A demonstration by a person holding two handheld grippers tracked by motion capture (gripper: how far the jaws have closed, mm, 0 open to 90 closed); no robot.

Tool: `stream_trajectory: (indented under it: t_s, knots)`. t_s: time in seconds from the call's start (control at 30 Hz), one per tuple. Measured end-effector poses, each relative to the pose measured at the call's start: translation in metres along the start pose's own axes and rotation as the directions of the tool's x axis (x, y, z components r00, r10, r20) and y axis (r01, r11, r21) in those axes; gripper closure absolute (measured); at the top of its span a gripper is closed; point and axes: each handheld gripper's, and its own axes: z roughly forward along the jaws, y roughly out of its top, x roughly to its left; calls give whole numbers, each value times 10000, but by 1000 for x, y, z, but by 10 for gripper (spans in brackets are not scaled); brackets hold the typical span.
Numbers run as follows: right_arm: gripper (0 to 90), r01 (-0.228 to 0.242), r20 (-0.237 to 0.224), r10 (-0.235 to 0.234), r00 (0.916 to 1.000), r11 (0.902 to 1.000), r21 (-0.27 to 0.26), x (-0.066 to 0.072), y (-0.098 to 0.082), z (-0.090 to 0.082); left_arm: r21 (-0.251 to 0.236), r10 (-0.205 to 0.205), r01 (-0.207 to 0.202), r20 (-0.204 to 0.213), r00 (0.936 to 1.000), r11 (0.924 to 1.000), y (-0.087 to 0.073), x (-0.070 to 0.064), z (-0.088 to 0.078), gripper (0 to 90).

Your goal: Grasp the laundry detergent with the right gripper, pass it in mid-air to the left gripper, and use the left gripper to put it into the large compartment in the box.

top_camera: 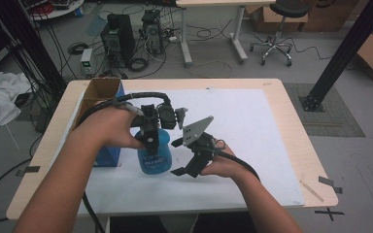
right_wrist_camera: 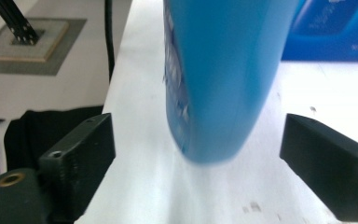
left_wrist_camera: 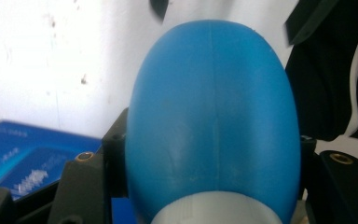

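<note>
Your two forearms come in from the bottom of the high view, and they lean toward each other over the white mat (top_camera: pixel 252 145) that covers the wooden table (top_camera: pixel 291 116). Your left hand (top_camera: pixel 109 128) reaches forward, with its knuckles up, and it holds the left gripper (top_camera: pixel 151 141) pointing down from above. The blue bottle (top_camera: pixel 154 153) stands under this gripper, and in the left gripper view the rounded shoulder of the bottle (left_wrist_camera: pixel 212 116) sits tight between the two black jaws, so the gripper is clamped on it. Behind and beside your left hand lies a blue box (top_camera: pixel 108 156), next to an open cardboard box (top_camera: pixel 99 92). Your right hand (top_camera: pixel 223 165) is turned inward, and the right gripper (top_camera: pixel 187 158) points at the bottle from the side. Its jaws are spread wide, with the bottle body (right_wrist_camera: pixel 219 79) between them and touching neither jaw.
</note>
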Motion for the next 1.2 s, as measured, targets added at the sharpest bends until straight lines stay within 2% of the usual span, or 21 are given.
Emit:
stream_trajectory:
  t_s: [0.17, 0.27, 0.33, 0.4, 0.43, 0.47, 0.53, 0.6, 0.77, 0.8, 0.87, 0.9, 0.93, 1.0, 1.03, 1.07, 1.1, 1.13, 1.17, 1.2]
  knots:
    - [12, 15, 83, -22, 10000, 9968, 798, -3, 4, -14, 4, -856, 856, 72, 9963, 9963, -3, 8, -7, 390]
    - [0, 103, 162, -126, 9998, 9906, 1367, -4, 6, -22, 46, -1252, 1252, 71, 9921, 9921, -4, 11, -12, 390]
    - [0, 177, 195, -216, 9996, 9825, 1853, -4, 8, -28, 46, -1549, 1549, 131, 9878, 9879, -6, 14, -16, 390]
    - [0, 238, 96, -268, 9996, 9727, 2310, -4, 10, -33, 24, -1833, 1833, 197, 9829, 9831, -8, 18, -20, 390]
    - [0, 276, 98, -311, 9995, 9674, 2516, -4, 10, -34, 16, -2064, 2065, 222, 9782, 9785, -10, 20, -23, 390]
    - [0, 281, 59, -311, 9995, 9571, 2885, -4, 11, -37, -6, -2220, 2221, 221, 9748, 9750, -12, 22, -26, 390]
    - [0, 324, -97, -309, 9995, 9457, 3234, -4, 11, -41, -27, -2592, 2594, 253, 9655, 9658, -16, 26, -32, 390]
    - [0, 457, -170, -424, 9990, 9269, 3725, -4, 10, -45, -72, -3011, 3014, 262, 9532, 9535, -20, 32, -39, 390]
    - [0, 465, -386, -320, 9987, 8796, 4735, -5, 8, -55, -229, -4156, 4158, 139, 9094, 9092, -32, 43, -59, 390]
    - [0, 531, -455, -353, 9983, 8701, 4901, -5, 8, -56, -208, -4275, 4277, 142, 9039, 9037, -34, 45, -61, 390]
    - [0, 621, -577, -373, 9976, 8496, 5237, -4, 8, -58, -136, -4669, 4670, 110, 8842, 8841, -37, 48, -68, 390]
    - [0, 706, -637, -431, 9970, 8405, 5372, -4, 9, -59, -91, -4893, 4894, 99, 8720, 8720, -39, 50, -71, 390]
    - [0, 778, -697, -472, 9965, 8324, 5487, -5, 10, -61, 1, -5020, 5020, 89, 8648, 8649, -40, 51, -74, 390]
    - [0, 844, -732, -520, 9960, 8190, 5676, -5, 11, -64, 94, -5331, 5330, 17, 8461, 8460, -43, 53, -80, 390]
    - [0, 892, -698, -599, 9958, 8134, 5749, -6, 12, -66, 129, -5635, 5635, 7, 8261, 8260, -47, 54, -86, 390]
    - [0, 921, -755, -591, 9954, 8080, 5820, -7, 13, -69, 121, -5795, 5794, 27, 8150, 8149, -49, 55, -89, 390]
    - [0, 962, -765, -632, 9951, 8045, 5861, -7, 14, -71, 42, -6050, 6050, 64, 7962, 7962, -53, 57, -93, 390]
    - [0, 982, -811, -619, 9948, 7968, 5962, -7, 15, -72, 20, -6224, 6224, 101, 7826, 7827, -56, 58, -96, 390]
    - [0, 1025, -877, -617, 9942, 7884, 6065, -7, 15, -73, 1, -6432, 6433, 109, 7656, 7656, -62, 60, -103, 390]
    - [0, 1094, -973, -620, 9933, 7739, 6237, -7, 15, -74, -54, -6574, 6575, 122, 7534, 7534, -66, 61, -108, 390]
